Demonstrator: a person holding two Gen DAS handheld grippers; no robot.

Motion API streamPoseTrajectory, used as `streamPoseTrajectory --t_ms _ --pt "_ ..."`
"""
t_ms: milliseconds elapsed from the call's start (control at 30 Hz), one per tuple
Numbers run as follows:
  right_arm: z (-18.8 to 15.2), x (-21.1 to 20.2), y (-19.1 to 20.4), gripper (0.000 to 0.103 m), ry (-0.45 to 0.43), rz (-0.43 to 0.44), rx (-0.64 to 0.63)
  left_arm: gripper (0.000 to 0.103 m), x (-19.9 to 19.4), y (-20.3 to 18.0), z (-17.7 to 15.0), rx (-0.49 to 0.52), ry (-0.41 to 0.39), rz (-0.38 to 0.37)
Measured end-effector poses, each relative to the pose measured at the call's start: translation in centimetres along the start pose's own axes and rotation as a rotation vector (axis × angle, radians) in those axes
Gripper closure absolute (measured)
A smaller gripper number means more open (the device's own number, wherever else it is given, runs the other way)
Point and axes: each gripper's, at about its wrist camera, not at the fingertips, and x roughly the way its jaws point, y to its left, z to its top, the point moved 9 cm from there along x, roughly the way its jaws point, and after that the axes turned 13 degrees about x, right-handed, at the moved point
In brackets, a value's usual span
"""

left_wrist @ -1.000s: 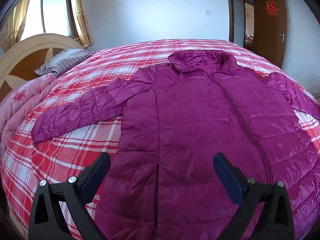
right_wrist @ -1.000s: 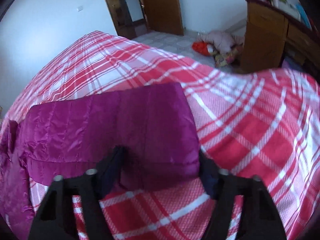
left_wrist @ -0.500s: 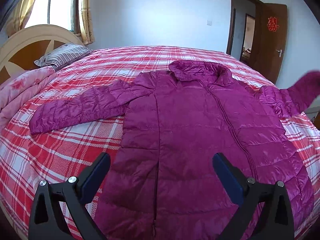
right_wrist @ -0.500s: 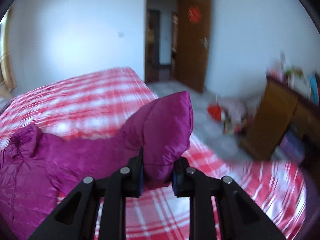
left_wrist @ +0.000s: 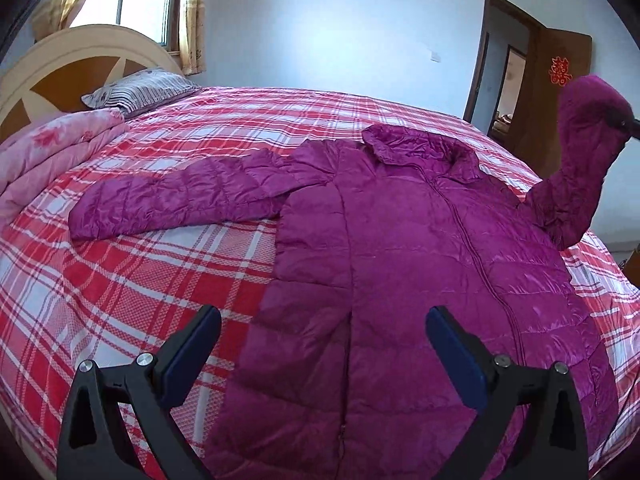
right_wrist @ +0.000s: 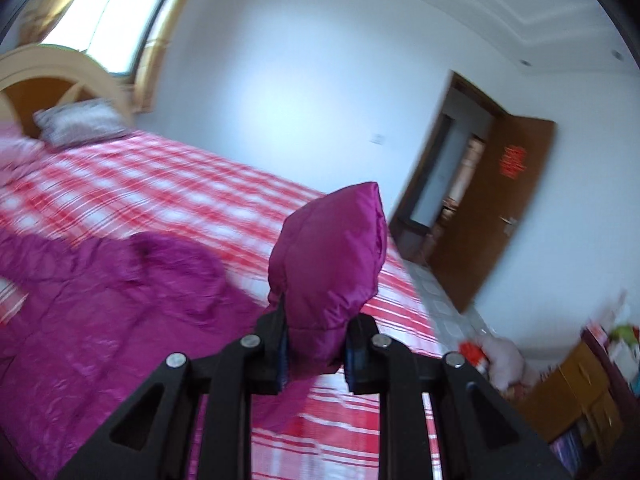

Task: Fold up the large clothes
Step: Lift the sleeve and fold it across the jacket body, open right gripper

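A magenta quilted jacket lies front up on the red plaid bed, its one sleeve stretched out to the left. My left gripper is open and empty, hovering over the jacket's lower hem. My right gripper is shut on the cuff of the other sleeve and holds it lifted above the bed. That raised sleeve also shows at the right edge of the left wrist view, standing up from the jacket's shoulder.
A wooden headboard, a striped pillow and a folded pink quilt are at the bed's far left. An open brown door is beyond the bed. A wooden dresser and toys are on the floor at right.
My right gripper has lifted the sleeve cuff higher and swung it towards the jacket body. The left gripper stays open and has drawn back a little.
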Motion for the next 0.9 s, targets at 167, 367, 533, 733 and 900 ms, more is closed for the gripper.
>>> streamPoseTrajectory --t_ms 167,367,533,733,900 --pt "-2.6 1.2 6.8 0.08 0.041 0.1 -0.11 0.001 -0.1 1.0 -0.1 -0.021 -0.003 0.007" --pt "-7.2 3.1 14.4 0.08 0.11 0.206 -0.189 0.001 -0.2 1.9 0.0 -0.033 -0.004 0.021" --pt "-10.8 3.7 18.2 0.08 0.179 0.273 -0.179 0.001 0.2 2.5 -0.1 -0.029 0.01 0.04" --pt "-14.3 5.5 21.4 0.07 0.28 0.35 -0.136 0.001 0.2 2.8 0.1 -0.021 0.017 0.055" --pt "-14.9 2.5 22.0 0.031 0.303 0.466 -0.116 0.001 -0.2 3.9 1.9 -0.005 -0.015 0.098"
